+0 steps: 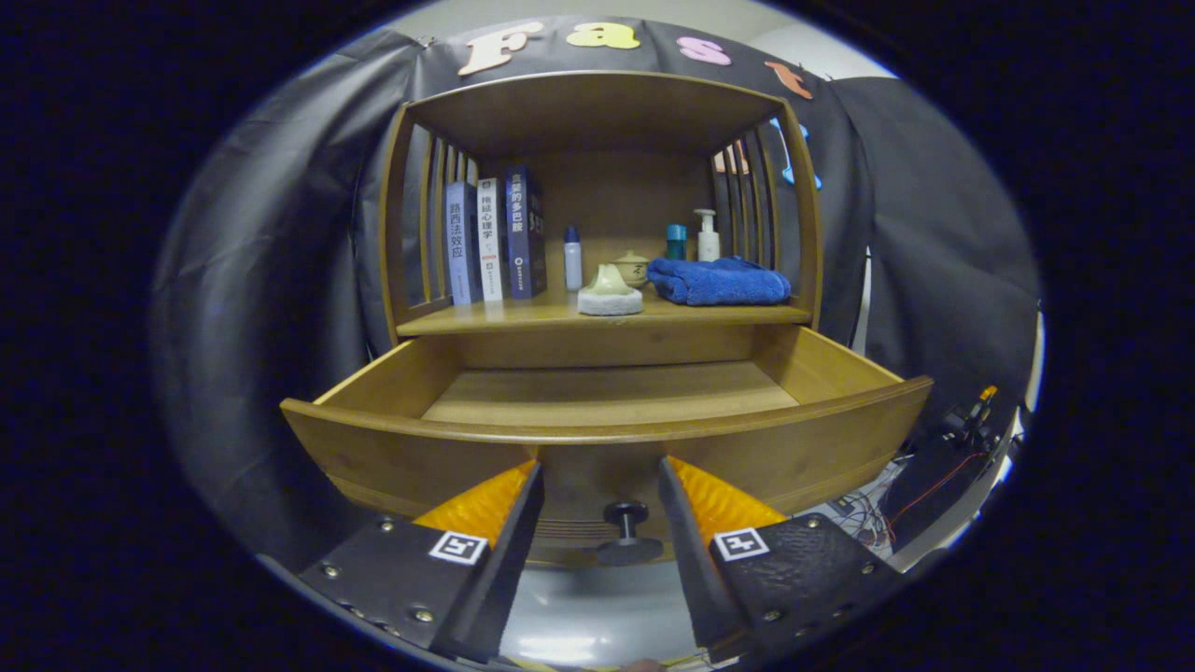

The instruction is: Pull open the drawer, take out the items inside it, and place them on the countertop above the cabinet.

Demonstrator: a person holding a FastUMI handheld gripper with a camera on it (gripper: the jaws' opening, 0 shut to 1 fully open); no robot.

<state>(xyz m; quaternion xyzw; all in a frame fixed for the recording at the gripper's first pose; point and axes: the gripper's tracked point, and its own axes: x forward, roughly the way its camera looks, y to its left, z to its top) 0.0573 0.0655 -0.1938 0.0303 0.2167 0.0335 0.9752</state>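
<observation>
Drawer (pixel 607 411) pulled open, visible floor bare. Towel (pixel 717 280), cup on pad (pixel 609 289), bottles sit on worktop (pixel 523 319) above, towel toward right edge. Fingers (pixel 602 509) parted, empty, flanking knob (pixel 625 513). Task looks nearly done.

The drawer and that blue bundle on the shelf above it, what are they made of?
The drawer looks like varnished wood, with warm brown grain and a soft sheen. The blue bundle seems to be terry cloth, fuzzy and folded. The claw is open around the dark knob.

gripper view | rides gripper (pixel 597 485) | faces drawer (pixel 607 439) front, close, slightly above | shelf (pixel 597 317) beyond
</observation>
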